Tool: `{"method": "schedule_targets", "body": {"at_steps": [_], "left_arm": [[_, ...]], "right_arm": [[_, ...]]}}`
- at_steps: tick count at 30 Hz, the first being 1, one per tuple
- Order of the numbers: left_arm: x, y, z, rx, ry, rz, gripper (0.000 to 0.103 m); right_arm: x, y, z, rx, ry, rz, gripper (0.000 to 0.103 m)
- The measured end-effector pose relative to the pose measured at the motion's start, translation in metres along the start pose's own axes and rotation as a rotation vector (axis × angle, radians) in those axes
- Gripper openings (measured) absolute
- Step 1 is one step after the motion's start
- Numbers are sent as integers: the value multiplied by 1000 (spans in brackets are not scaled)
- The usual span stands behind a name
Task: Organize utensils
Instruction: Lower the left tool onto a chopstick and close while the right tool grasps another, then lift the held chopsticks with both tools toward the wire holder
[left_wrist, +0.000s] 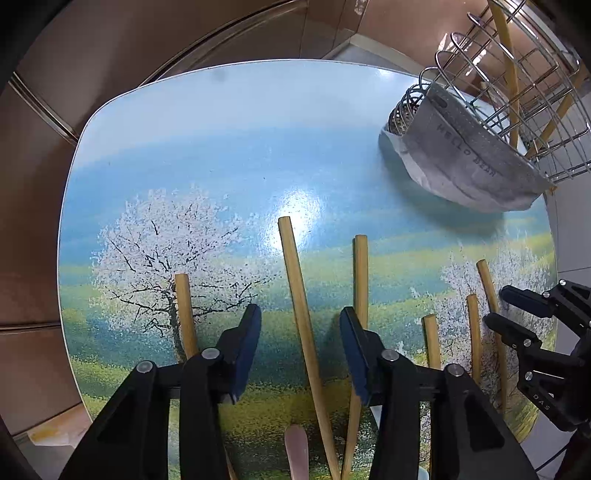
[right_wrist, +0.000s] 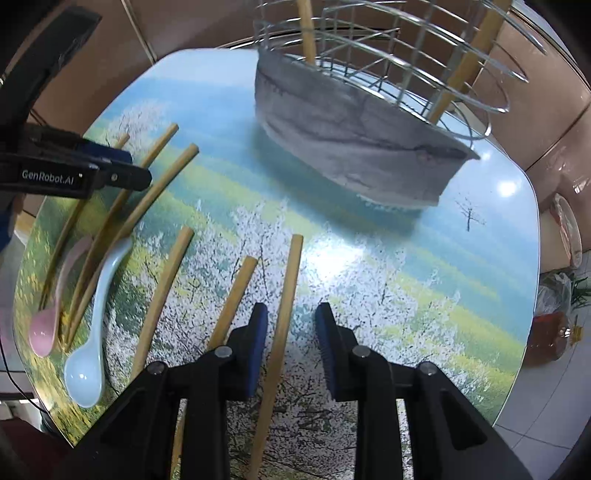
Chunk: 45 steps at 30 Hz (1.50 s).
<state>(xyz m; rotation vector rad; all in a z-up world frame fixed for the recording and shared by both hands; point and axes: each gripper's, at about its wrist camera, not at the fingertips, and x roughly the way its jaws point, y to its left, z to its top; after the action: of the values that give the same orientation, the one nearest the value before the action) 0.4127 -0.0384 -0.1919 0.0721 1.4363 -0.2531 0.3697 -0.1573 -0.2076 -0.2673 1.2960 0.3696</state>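
Observation:
Several wooden chopsticks lie loose on the landscape-print table (left_wrist: 221, 147). My left gripper (left_wrist: 300, 310) points down over them, jaws apart on either side of one long chopstick (left_wrist: 295, 280) without pressing it. My right gripper (right_wrist: 291, 306) also stands open astride another chopstick (right_wrist: 290, 273), which lies nearer its left finger. A pink spoon (right_wrist: 44, 332) and a pale blue spoon (right_wrist: 83, 376) rest among the chopsticks at the left. Each gripper shows in the other's view: the right gripper (left_wrist: 496, 305), the left gripper (right_wrist: 138, 168). At the table's far side a wire utensil holder (right_wrist: 369, 48) holds upright chopsticks.
A grey cloth mask (left_wrist: 469, 162) printed HELLO BEAR hangs on the holder's front. Off the table's right edge stand a bottle of amber liquid (right_wrist: 550, 336) and a plastic bag on the tiled floor. Brown panels surround the table's far side.

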Motion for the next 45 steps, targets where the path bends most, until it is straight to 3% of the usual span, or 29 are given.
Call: {"method": "schedule_targets", "body": {"at_steps": [6,31,45], "left_arm": [[1,-5,6,-6,19,12,21],[-3,-19,-8,-11,28,26,6],[-16,-3,-28,-87,-55,-5,6]], "right_arm": [[4,8,5,-12,2,-10,19],[2,11,1,5,23,-3,8],[-16,5,-13,62,-50,-6,6]]}}
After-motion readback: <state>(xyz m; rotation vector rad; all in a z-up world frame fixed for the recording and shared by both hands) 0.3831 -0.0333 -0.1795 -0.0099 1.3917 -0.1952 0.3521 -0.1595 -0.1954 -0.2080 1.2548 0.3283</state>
